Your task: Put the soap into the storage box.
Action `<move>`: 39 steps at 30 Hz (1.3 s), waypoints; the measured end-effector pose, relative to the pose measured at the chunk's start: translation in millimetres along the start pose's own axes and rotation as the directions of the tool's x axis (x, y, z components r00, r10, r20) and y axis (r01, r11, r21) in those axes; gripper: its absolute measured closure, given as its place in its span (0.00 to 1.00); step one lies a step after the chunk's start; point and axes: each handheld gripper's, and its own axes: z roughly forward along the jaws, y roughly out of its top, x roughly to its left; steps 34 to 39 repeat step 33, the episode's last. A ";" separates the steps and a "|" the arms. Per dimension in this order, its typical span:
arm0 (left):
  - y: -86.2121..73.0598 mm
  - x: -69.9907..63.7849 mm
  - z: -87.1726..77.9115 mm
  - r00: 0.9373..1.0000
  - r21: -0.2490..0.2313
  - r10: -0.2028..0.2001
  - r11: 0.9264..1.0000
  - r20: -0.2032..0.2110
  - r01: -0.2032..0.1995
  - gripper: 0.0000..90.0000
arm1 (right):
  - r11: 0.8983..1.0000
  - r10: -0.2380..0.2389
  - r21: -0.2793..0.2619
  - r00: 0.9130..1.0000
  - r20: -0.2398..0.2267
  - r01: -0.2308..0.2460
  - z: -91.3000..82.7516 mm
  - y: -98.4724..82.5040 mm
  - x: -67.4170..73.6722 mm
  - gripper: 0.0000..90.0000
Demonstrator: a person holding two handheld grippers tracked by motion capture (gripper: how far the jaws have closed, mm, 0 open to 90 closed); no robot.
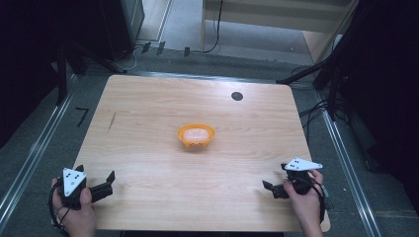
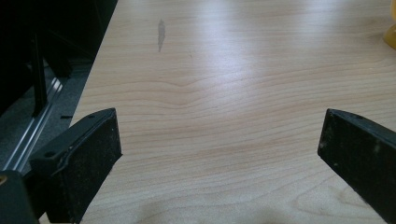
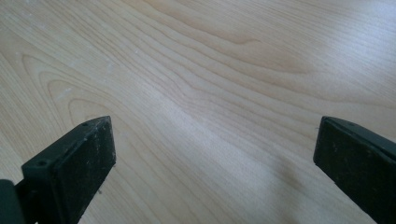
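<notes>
A basket [image 1: 196, 135] sits mid-table [image 1: 148, 103], with the left gripper [image 1: 96, 178] and right gripper [image 1: 274, 180] at the near corners.

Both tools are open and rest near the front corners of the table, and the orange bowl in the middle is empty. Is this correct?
Not quite: the orange bowl is not empty. The high view shows a pale, pinkish thing inside it. The rest is right.

Smooth wood-grain table [image 1: 148, 123], glossy orange bowl [image 1: 184, 137]

Orange bowl [image 1: 196, 135] upright mid-table, pale pinkish lump inside.
</notes>
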 end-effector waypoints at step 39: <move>0.8 -1.4 2.0 1.000 0.024 0.013 1.000 0.003 -0.013 0.00 | 0.989 0.106 -0.113 0.991 0.077 -0.097 -37.8 -57.6 -21.2 0.00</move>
